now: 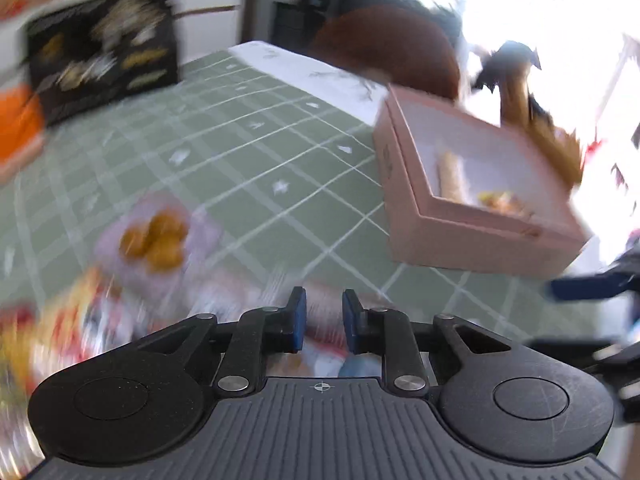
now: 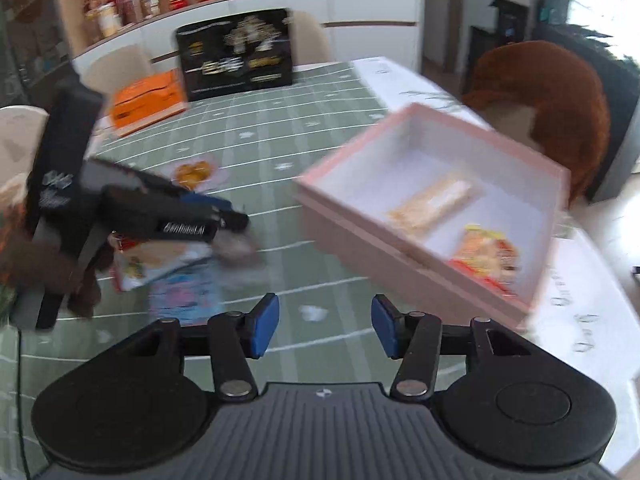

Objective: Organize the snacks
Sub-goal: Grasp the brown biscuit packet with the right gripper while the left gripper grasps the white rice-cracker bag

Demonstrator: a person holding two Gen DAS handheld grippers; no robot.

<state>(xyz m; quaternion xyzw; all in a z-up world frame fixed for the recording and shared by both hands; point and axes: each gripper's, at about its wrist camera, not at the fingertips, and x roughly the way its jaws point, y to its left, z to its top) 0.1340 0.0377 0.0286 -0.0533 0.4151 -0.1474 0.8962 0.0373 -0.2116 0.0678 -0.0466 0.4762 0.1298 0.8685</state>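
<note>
An open pink box (image 2: pixel 404 256) stands on the green checked tablecloth (image 2: pixel 272 152) and holds a pale wafer pack (image 2: pixel 436 200) and a red-yellow snack pack (image 2: pixel 488 256). It also shows in the left wrist view (image 1: pixel 472 236). My left gripper (image 1: pixel 324 320) hovers with a narrow gap over blurred snack packets (image 1: pixel 80 332); it shows from the side in the right wrist view (image 2: pixel 236 220). A clear pack of orange snacks (image 1: pixel 156 240) lies just ahead of it. My right gripper (image 2: pixel 324 328) is open and empty above the cloth, in front of the box.
A black gift box (image 2: pixel 236 56) and an orange box (image 2: pixel 148 100) stand at the table's far side. A brown chair (image 2: pixel 552 96) is behind the pink box. Shelves with jars (image 2: pixel 132 4) line the far wall.
</note>
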